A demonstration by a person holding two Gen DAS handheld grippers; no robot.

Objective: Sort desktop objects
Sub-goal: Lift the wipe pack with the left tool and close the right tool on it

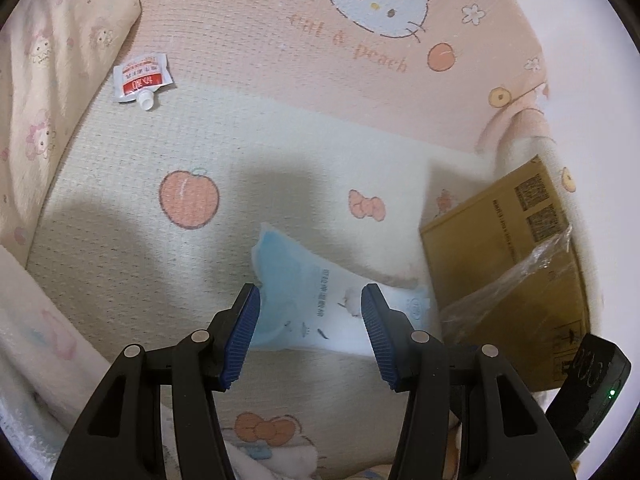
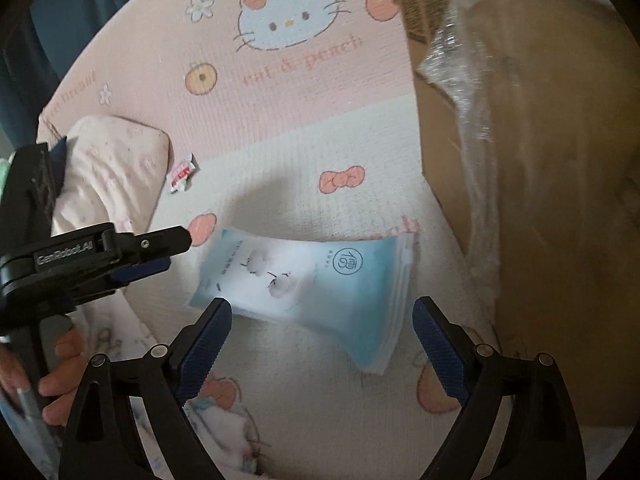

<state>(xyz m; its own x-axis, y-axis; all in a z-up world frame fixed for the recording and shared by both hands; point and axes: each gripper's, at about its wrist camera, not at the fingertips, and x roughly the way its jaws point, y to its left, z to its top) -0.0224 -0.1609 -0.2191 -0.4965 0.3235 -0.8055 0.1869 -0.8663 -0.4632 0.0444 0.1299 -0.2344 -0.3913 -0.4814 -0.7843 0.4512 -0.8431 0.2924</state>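
Observation:
A blue and white soft tissue pack (image 1: 304, 276) lies flat on the printed mat. My left gripper (image 1: 310, 300) hangs over its near end, jaws wide apart and pads off it. From the right wrist view the same pack (image 2: 312, 280) stretches across the middle, and my right gripper (image 2: 322, 304) stands open above its near edge with nothing pressed. The left gripper (image 2: 176, 248) comes in from the left, its tip just short of the pack's left corner. A small white and red spouted sachet (image 1: 142, 80) (image 2: 182, 172) rests farther back on the mat.
A brown cardboard box (image 1: 512, 264) (image 2: 540, 160) with crumpled clear film on it stands to the right of the pack. A folded pink blanket (image 1: 52, 92) (image 2: 116, 168) borders the left. A hand (image 2: 60, 380) holds the left gripper's handle.

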